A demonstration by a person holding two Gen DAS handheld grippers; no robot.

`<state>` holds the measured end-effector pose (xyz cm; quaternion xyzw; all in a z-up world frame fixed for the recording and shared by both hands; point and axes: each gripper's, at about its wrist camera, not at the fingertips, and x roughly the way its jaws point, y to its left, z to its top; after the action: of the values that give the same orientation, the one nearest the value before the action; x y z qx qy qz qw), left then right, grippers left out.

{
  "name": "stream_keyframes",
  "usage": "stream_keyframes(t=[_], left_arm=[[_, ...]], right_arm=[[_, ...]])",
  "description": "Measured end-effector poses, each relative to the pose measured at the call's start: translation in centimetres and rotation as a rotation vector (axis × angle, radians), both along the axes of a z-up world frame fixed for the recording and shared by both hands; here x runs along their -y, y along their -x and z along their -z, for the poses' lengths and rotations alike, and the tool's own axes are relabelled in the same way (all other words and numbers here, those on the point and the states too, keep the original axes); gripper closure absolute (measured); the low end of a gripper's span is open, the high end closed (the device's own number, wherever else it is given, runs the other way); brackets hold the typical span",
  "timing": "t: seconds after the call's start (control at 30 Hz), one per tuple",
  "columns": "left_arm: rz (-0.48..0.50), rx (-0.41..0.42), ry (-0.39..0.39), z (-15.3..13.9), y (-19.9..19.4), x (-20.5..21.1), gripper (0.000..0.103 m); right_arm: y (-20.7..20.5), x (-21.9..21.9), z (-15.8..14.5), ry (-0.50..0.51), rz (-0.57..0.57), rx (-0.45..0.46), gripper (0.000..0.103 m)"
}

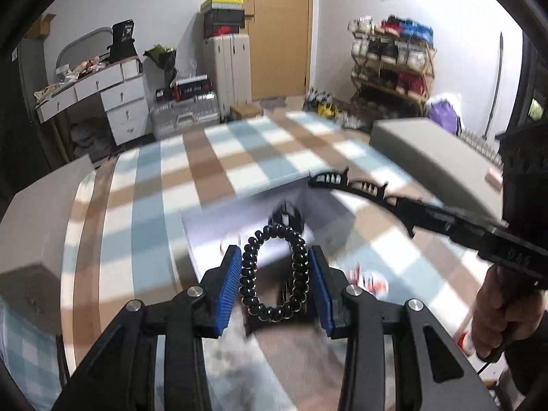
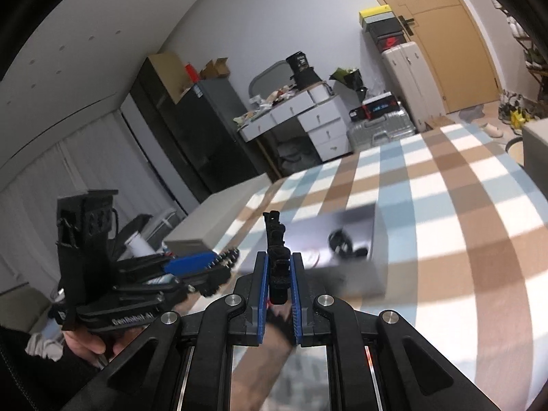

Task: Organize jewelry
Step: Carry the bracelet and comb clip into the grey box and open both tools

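My left gripper (image 1: 274, 257) is shut on a black beaded bracelet (image 1: 274, 274), its loop pressed between the blue pads above the checked cloth. My right gripper (image 2: 278, 263) is shut on a black toothed hair clip (image 2: 275, 243); the same clip shows in the left wrist view (image 1: 346, 183), held above the far edge of a grey open box (image 1: 219, 226). Dark jewelry (image 2: 342, 239) lies inside that box (image 2: 376, 236). The left gripper also shows at the left of the right wrist view (image 2: 212, 267).
The table carries a blue, brown and white checked cloth (image 1: 205, 164). A grey box (image 1: 421, 147) stands at the right, another grey box (image 1: 37, 219) at the left. Small red and white items (image 1: 370, 279) lie near my right hand.
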<state>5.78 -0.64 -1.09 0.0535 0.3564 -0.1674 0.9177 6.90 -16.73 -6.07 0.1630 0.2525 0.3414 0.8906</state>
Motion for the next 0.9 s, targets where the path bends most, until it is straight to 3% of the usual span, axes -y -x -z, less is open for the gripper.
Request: stream_keyframes(t=[0.13,0.3,0.47,0.63,0.9], left_arm=[[-0.028,0.005,0.037,-0.4,-3.2,-0.8,0.069],[-0.048,-0.045,0.08,1.5,-5.7,-1.4,0.069],[-0.062,-0.075,0.072,2.7,-6.2,-1.3,0.069],[-0.058,-0.116,0.087,3.7,-6.6,-1.6,0.069],[-0.044,-0.17,0.114,5.3,-7.4,-2.6,0.069]], right_arm=[[-2.3,-0.6,-1.0,0.025,-0.025,0.012,0.092],[-5.2,-2.4,-1.1,0.066,-0.098,-0.002,0.092],[-7.3,-3.9,0.5,0.102,-0.174,-0.058,0.092],[-9.4,-4.0,2.0,0.09,-0.185,-0.132,0.092],[-10.7,-5.0,3.8,0.155,-0.247,-0.194,0.092]])
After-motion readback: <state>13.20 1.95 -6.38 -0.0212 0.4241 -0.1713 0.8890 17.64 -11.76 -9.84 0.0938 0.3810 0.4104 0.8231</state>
